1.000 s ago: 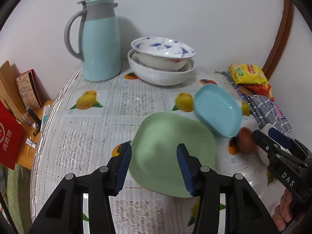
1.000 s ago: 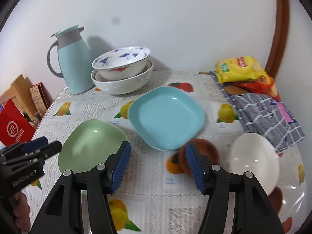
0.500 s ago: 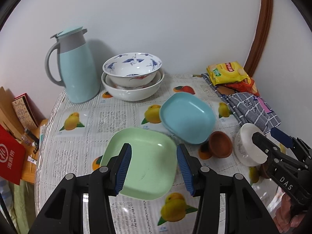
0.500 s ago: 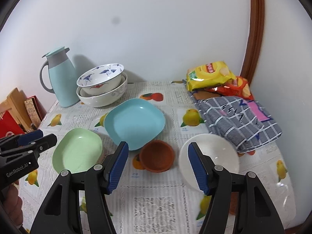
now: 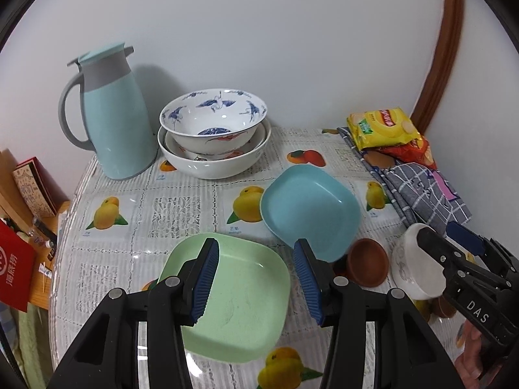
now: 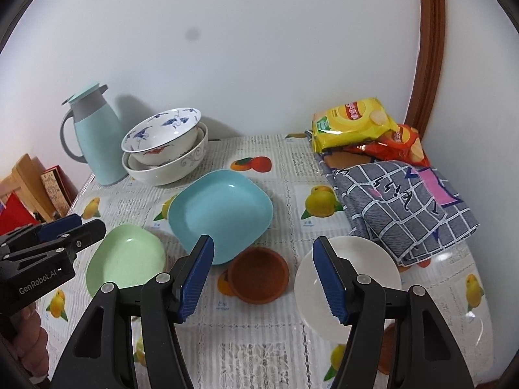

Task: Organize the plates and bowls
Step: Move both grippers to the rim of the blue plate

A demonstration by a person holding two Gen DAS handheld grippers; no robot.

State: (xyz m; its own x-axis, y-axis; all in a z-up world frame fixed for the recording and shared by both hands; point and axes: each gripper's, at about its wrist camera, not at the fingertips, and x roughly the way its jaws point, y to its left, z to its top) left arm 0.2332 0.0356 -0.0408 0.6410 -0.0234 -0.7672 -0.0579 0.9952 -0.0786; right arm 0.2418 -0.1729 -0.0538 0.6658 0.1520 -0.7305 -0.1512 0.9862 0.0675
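A green square plate (image 5: pixel 240 304) (image 6: pixel 126 261) lies on the table under my open, empty left gripper (image 5: pixel 256 282). A blue square plate (image 5: pixel 308 210) (image 6: pixel 220 214) lies behind it, its near edge resting on a small brown dish (image 5: pixel 368 262) (image 6: pixel 259 274). A white bowl (image 5: pixel 412 265) (image 6: pixel 353 278) sits to the right. My right gripper (image 6: pixel 264 278) is open and empty above the brown dish and white bowl. A blue-patterned bowl (image 5: pixel 214 116) (image 6: pixel 162 134) is stacked in larger white bowls (image 5: pixel 214 159) at the back.
A light blue jug (image 5: pixel 113 120) (image 6: pixel 92 136) stands at the back left. Snack bags (image 6: pixel 356 123) and a folded checked cloth (image 6: pixel 402 207) lie at the right. Boxes and a red packet (image 5: pixel 16 272) sit off the table's left edge. A wall is behind.
Both grippers have pulled back and risen, so more of the table shows. The blue plate, seen tilted and blurred a second ago, now rests on the table. Both grippers stay open.
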